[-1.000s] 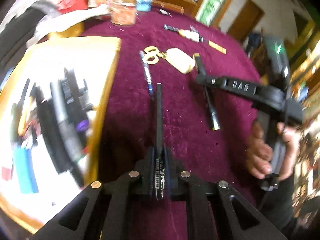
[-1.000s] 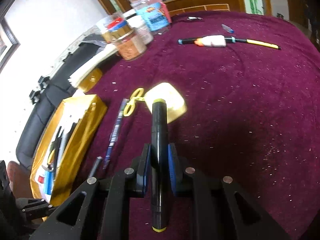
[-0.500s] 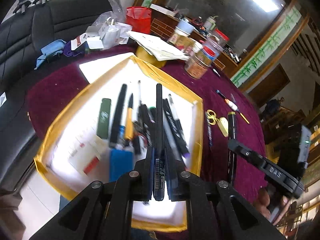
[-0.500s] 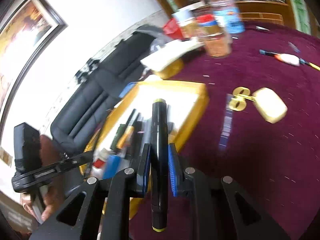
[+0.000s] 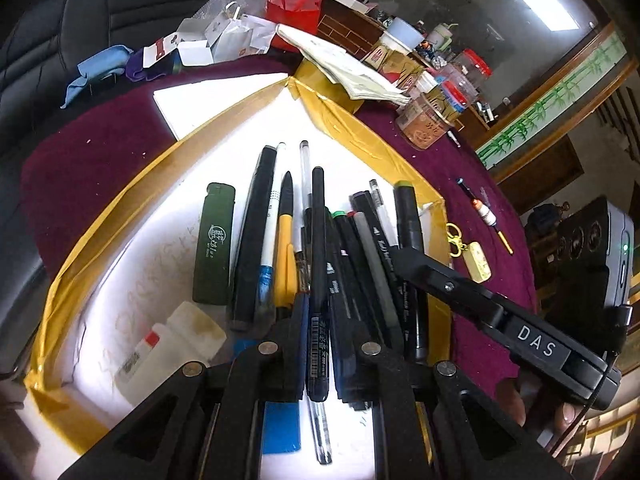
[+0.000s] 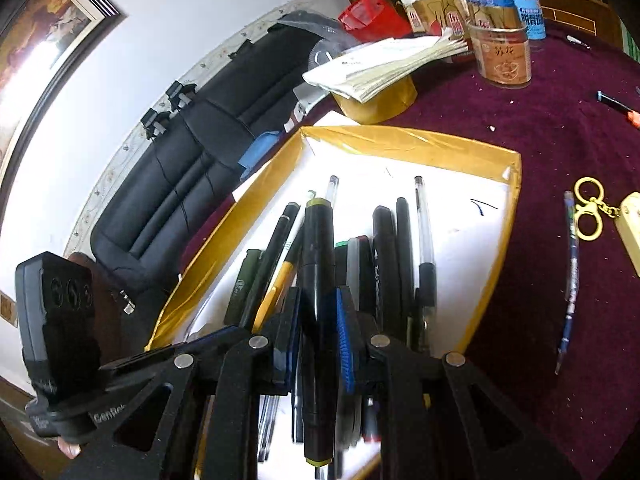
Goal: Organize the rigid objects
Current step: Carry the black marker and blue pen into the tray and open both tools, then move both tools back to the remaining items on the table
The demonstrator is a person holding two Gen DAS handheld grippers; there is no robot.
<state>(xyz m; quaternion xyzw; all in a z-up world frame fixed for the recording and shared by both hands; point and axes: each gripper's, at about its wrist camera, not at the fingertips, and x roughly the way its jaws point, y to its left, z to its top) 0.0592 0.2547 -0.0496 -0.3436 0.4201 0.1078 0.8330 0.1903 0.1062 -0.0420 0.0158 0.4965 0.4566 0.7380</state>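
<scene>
In the left wrist view our left tool (image 5: 318,344) is clamped on a slim black pen (image 5: 318,264) above the gold-rimmed tray (image 5: 120,216), which sits on the maroon desk (image 5: 80,148); a black sofa (image 5: 120,4) lies at eleven o'clock.

In the right wrist view our right tool (image 6: 318,340) grips a thick black marker (image 6: 318,280) over that tray (image 6: 420,146); a white wall (image 6: 160,52) stands at ten o'clock.

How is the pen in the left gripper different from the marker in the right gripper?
The pen is thin; the marker is much thicker. The pen is all black with a white barcode label; the marker has yellow-green ends. Both are black, clamped in shut grippers, left gripper and right gripper, and held over the yellow box of pens.
</scene>
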